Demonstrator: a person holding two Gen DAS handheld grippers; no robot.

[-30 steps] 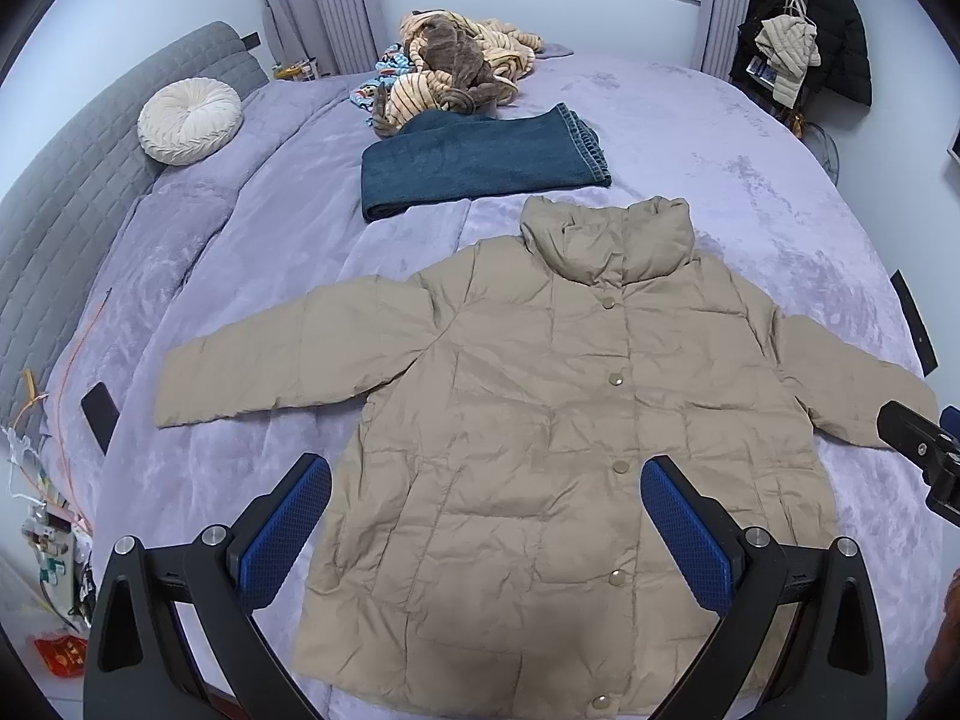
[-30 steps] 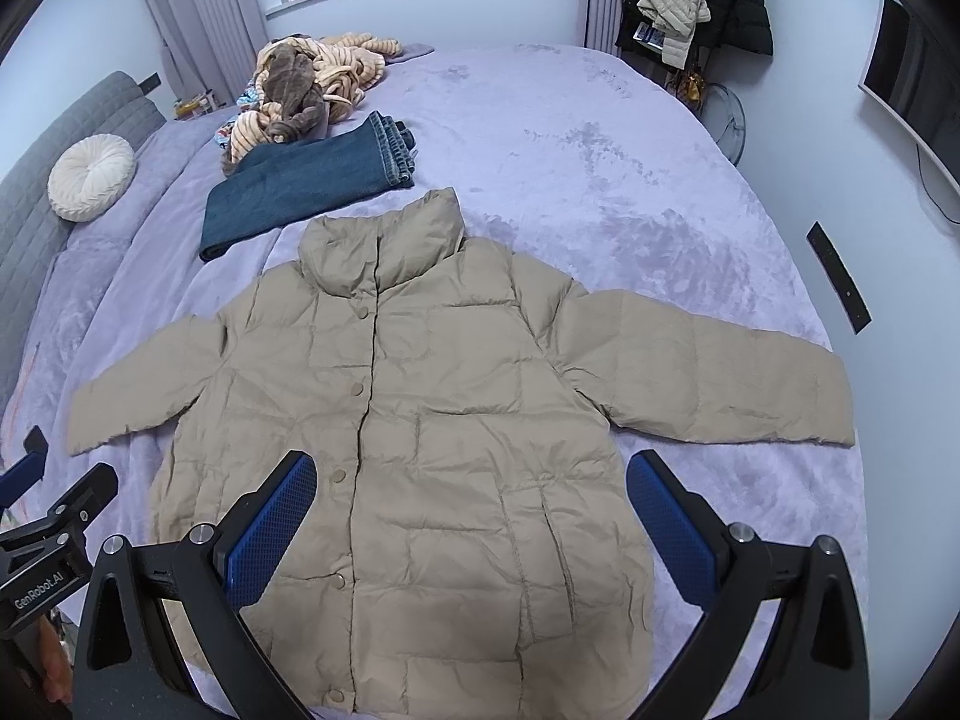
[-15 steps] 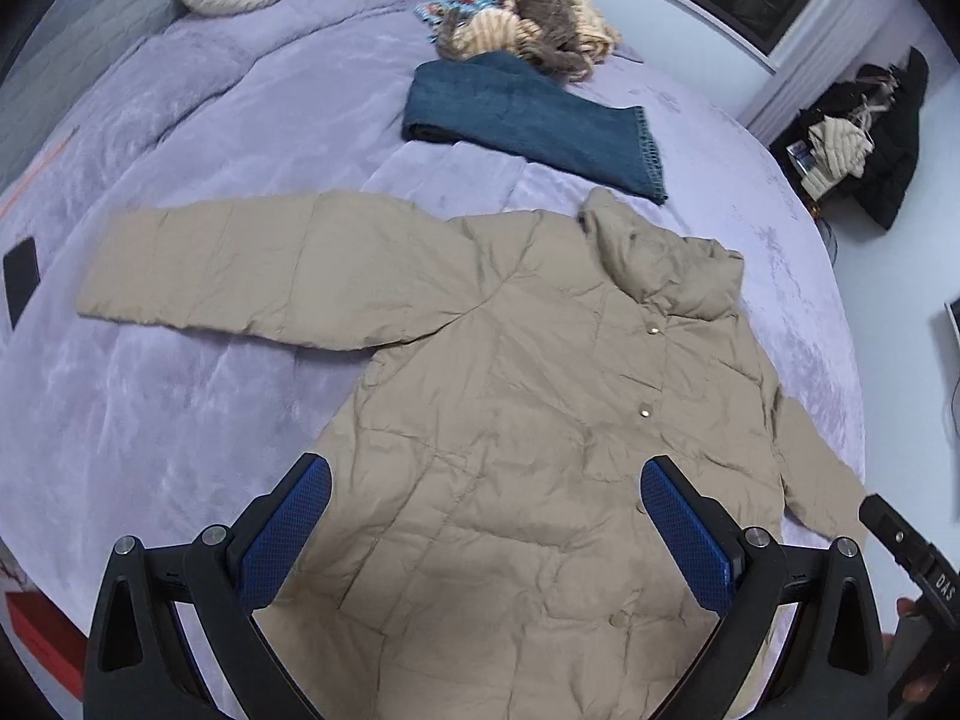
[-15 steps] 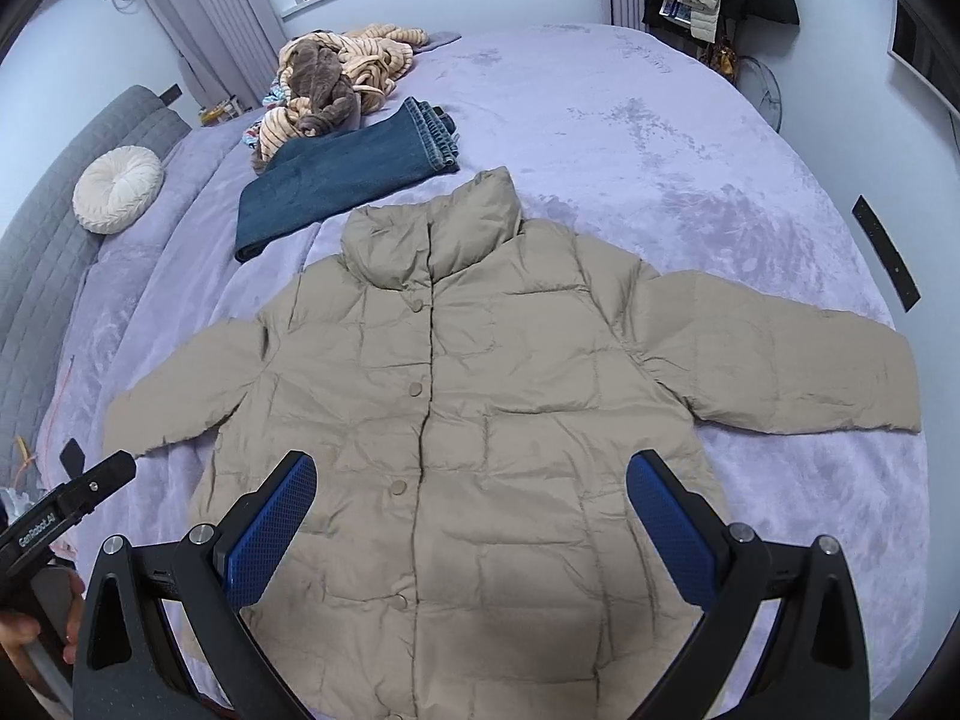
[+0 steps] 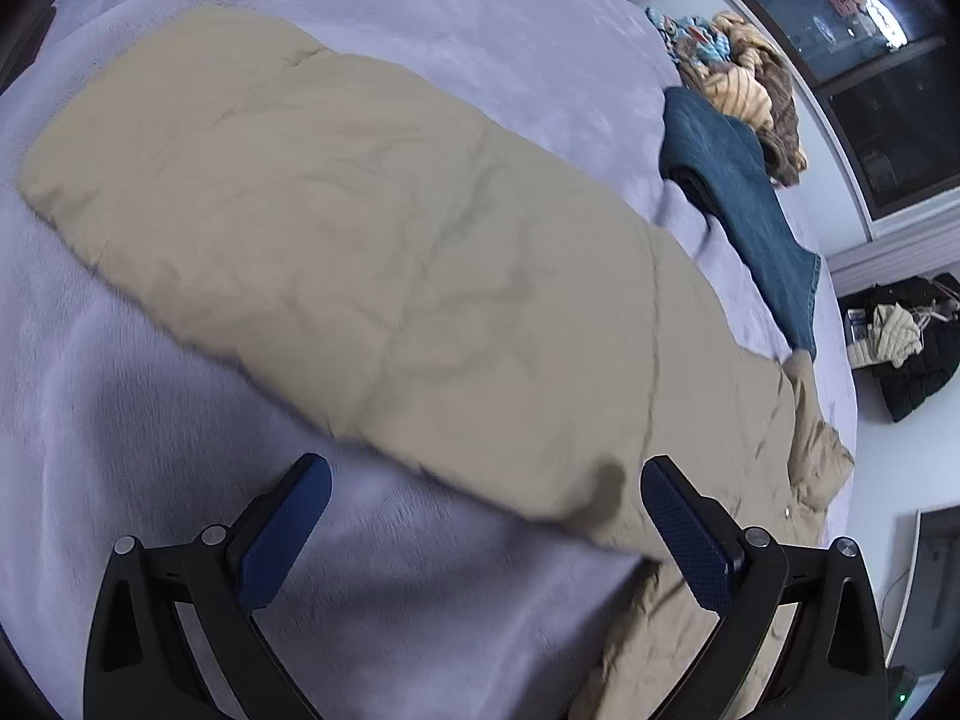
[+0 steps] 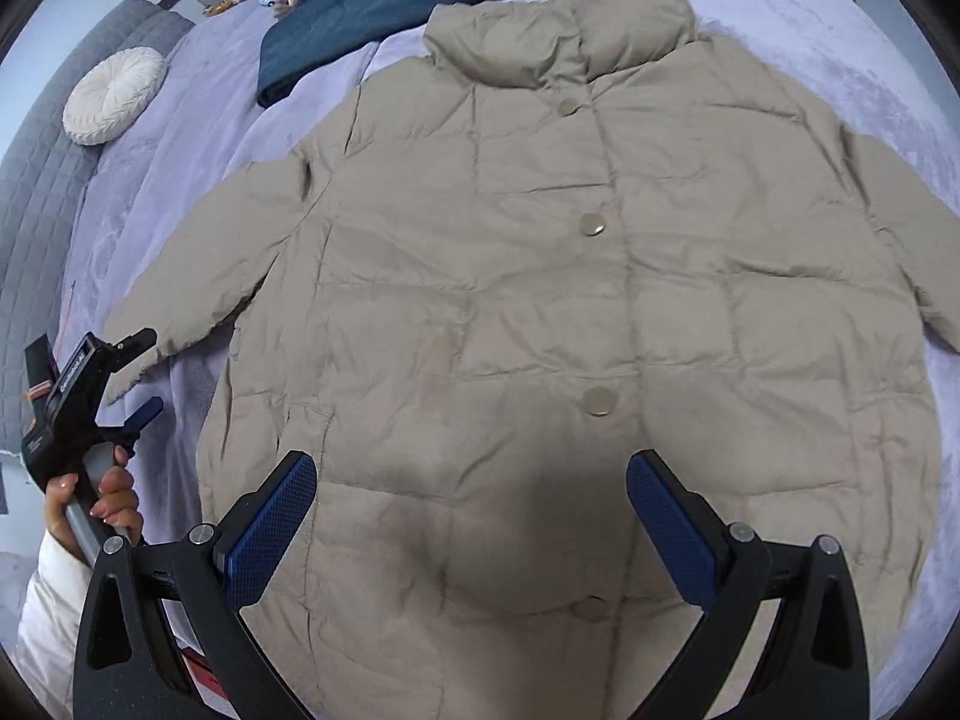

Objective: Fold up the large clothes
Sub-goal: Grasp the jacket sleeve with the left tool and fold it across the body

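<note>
A beige padded jacket (image 6: 600,276) lies face up and buttoned on the purple bed (image 6: 180,138), both sleeves spread out. Its left sleeve (image 5: 336,240) fills the left wrist view. My left gripper (image 5: 480,531) hovers open just above the sleeve's near edge, nothing between its blue pads. In the right wrist view the same left gripper (image 6: 141,375), held by a hand (image 6: 111,495), sits at that sleeve's cuff. My right gripper (image 6: 471,525) is open, low over the jacket's lower front near the button row.
Folded blue jeans (image 6: 384,12) lie beyond the collar, with a pile of striped clothes (image 5: 750,84) behind them. A round white cushion (image 6: 114,93) rests against the grey headboard (image 6: 42,180). Dark garments (image 5: 912,348) hang by the wall.
Both grippers have dropped closer to the jacket. The left one swung left and down to the left sleeve; the right one lowered over the jacket's front. Both stay open.
</note>
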